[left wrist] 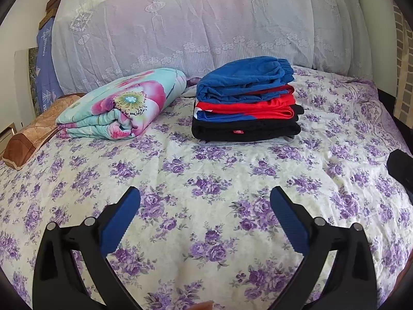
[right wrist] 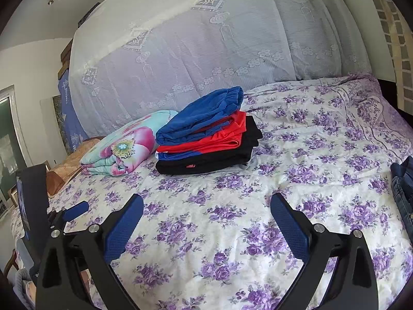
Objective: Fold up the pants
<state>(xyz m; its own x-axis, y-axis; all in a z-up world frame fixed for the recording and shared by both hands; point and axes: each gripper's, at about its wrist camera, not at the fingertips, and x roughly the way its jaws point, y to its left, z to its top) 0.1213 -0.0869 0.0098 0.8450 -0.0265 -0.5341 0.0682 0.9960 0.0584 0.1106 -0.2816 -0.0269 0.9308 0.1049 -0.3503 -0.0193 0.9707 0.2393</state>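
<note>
Flowered bedsheet (left wrist: 206, 160) bore a folded clothes stack (left wrist: 246, 100) lying crosswise beside a quilt (left wrist: 121, 106); left gripper (left wrist: 205, 196) and right gripper (right wrist: 206, 204) gaped wide, empty.

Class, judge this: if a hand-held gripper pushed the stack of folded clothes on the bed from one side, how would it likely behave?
The stack of folded clothes is soft cloth, so it would probably squash rather than slide stiffly. The blue top garment lies loose and skewed, so it may slip off first.

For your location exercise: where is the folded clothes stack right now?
In both views the stack lies on the bedspread towards the far side, right of the floral quilt.
</note>
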